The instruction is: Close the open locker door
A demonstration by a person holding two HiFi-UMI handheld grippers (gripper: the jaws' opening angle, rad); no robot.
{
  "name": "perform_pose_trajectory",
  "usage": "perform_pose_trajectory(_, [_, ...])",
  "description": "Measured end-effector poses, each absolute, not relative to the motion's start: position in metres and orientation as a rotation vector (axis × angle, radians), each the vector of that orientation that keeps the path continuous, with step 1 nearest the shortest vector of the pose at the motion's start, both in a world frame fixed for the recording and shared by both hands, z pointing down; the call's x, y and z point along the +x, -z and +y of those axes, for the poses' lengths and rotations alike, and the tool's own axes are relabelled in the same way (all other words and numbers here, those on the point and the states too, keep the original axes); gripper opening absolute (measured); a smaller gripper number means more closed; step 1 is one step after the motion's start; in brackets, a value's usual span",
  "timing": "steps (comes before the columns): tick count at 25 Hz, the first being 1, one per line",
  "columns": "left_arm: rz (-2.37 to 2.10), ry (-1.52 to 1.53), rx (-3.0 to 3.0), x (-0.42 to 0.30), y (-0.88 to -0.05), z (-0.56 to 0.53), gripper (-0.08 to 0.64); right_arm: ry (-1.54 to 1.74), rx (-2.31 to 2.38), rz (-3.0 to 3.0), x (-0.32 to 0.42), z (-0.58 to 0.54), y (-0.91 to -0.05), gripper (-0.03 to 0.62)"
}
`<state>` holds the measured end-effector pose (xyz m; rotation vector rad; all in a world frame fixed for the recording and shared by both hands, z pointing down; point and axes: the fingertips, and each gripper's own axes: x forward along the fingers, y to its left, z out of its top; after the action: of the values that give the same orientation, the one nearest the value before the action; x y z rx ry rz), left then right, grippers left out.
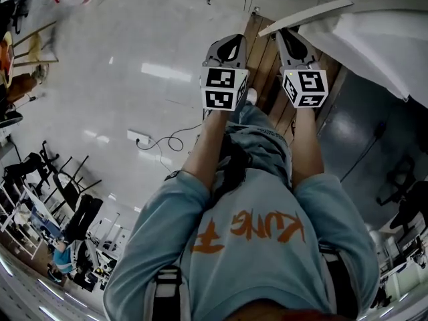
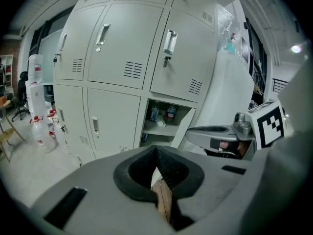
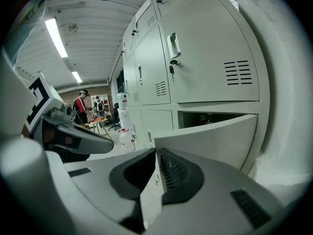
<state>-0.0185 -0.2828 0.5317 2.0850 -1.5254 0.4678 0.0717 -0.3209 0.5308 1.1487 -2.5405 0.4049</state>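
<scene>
The grey locker bank (image 2: 122, 58) fills the left gripper view. One lower compartment (image 2: 161, 119) stands open with bottles on its shelf. Its open door (image 3: 210, 138) swings out toward me, and its near edge lies just beyond my right gripper (image 3: 155, 153), whose jaws are shut on nothing. In the head view the door (image 1: 304, 15) is a pale slab above both grippers. The left gripper (image 2: 156, 153) is shut and empty, a little left of the door (image 2: 185, 124). From above, the left gripper (image 1: 231, 45) and the right gripper (image 1: 291, 39) are side by side, pointing at the lockers.
A white sheet-like surface (image 1: 374, 45) lies right of the door. A strip of wooden floor (image 1: 264, 65) runs under the grippers. Large water bottles (image 2: 39, 131) stand left of the lockers. A cable (image 1: 160, 142) and chairs (image 1: 67, 186) lie behind, with people (image 3: 80, 106) far off.
</scene>
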Motion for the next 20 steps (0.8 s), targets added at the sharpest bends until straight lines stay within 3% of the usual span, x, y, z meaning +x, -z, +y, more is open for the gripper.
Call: perform_pose_trajectory(20, [-1.435,-0.487,2.194,-0.035,-0.519,-0.376,0.018,-0.514,1.327,-2.455,0.044,-0.412,-0.537,0.040])
